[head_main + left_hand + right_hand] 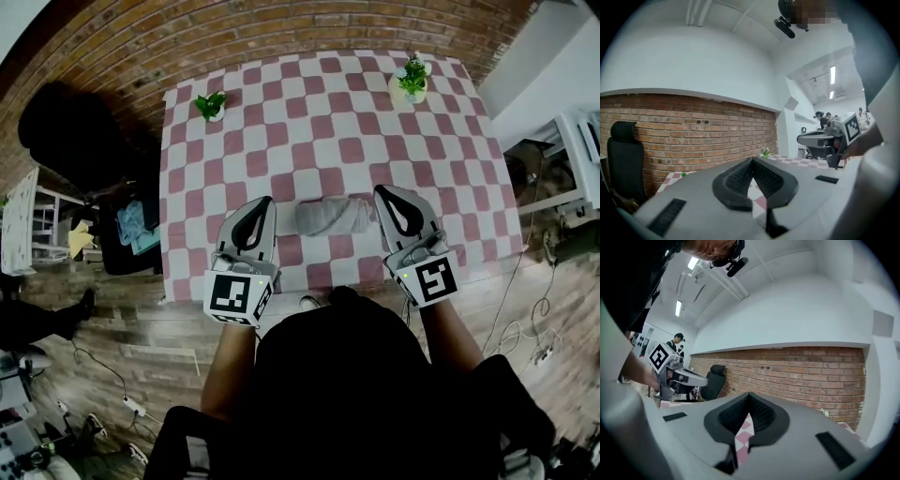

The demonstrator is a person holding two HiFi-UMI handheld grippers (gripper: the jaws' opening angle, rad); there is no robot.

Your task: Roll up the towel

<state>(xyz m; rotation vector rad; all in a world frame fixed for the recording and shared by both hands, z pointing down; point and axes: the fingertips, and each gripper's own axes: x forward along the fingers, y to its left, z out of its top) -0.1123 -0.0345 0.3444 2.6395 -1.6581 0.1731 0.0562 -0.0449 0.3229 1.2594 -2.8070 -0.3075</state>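
A grey towel (334,216) lies rolled up on the pink-and-white checked table (309,122), near its front edge. My left gripper (265,202) hovers above the table just left of the roll, its jaws shut with nothing between them. My right gripper (381,192) hovers just right of the roll, also shut and empty. In the left gripper view the closed gripper (752,160) points level toward a brick wall, with the right gripper (824,140) showing off to its right. In the right gripper view the closed gripper (749,395) points level too, with the left gripper (677,376) at its left.
Two small potted plants stand at the table's far end, one at the left (211,105) and one at the right (412,81). A black office chair (66,131) sits left of the table. Cables lie on the wooden floor (525,328).
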